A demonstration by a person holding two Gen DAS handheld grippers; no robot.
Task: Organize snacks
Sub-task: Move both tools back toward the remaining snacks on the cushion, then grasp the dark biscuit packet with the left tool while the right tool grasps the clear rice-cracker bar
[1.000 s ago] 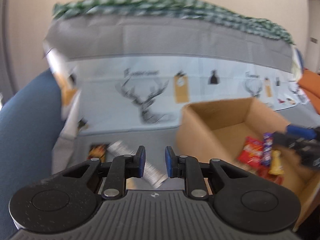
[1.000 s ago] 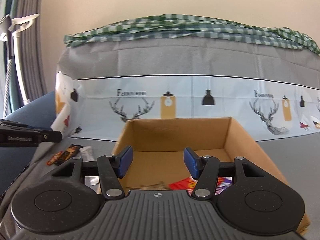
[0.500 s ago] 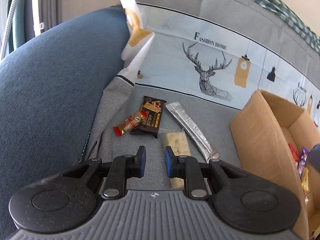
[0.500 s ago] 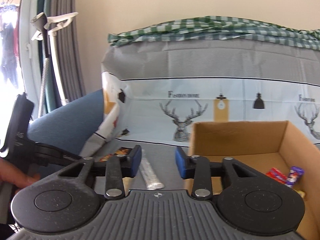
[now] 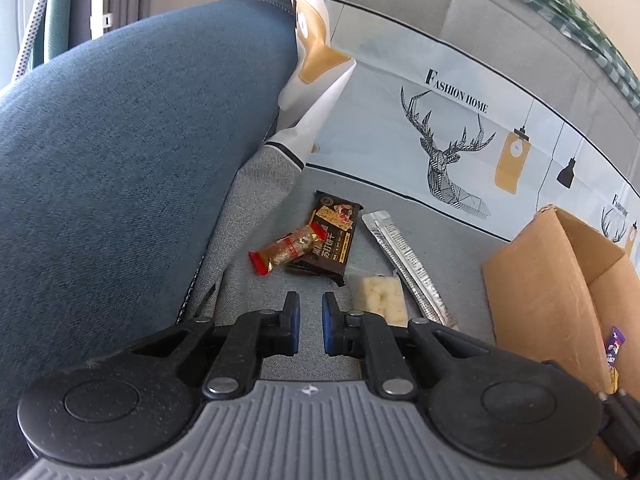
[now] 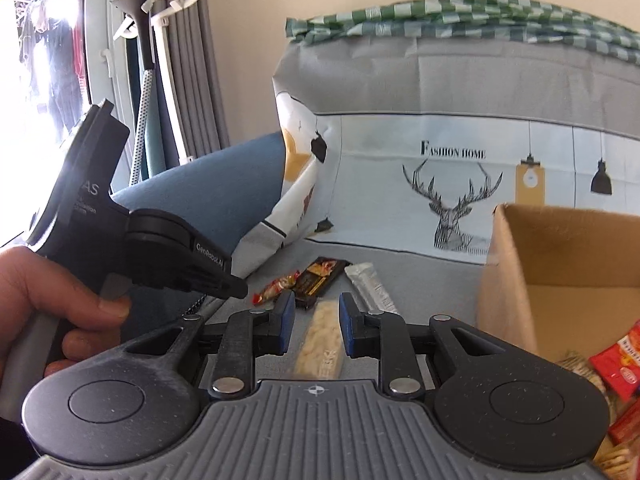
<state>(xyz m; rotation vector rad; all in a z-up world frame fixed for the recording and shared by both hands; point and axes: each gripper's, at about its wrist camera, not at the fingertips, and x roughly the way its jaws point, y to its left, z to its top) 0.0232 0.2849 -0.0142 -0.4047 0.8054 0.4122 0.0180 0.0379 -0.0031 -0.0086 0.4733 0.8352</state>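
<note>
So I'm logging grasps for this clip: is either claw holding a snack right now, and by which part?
Nothing is held. The left claw is shut on nothing. The right claw is closing, empty, with the pale nougat bar lying beneath it on the sofa, untouched.

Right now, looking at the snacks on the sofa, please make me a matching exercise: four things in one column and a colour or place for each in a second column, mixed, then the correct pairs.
Things:
1. dark packet
2. silver stick pack
3. red-ended bar
4. purple snack

Descriptions:
A. inside the cardboard box
B. partly lying on another packet
C. brown-black with gold print
D. long, narrow and shiny grey

Pairs: 1-C, 2-D, 3-B, 4-A
</note>
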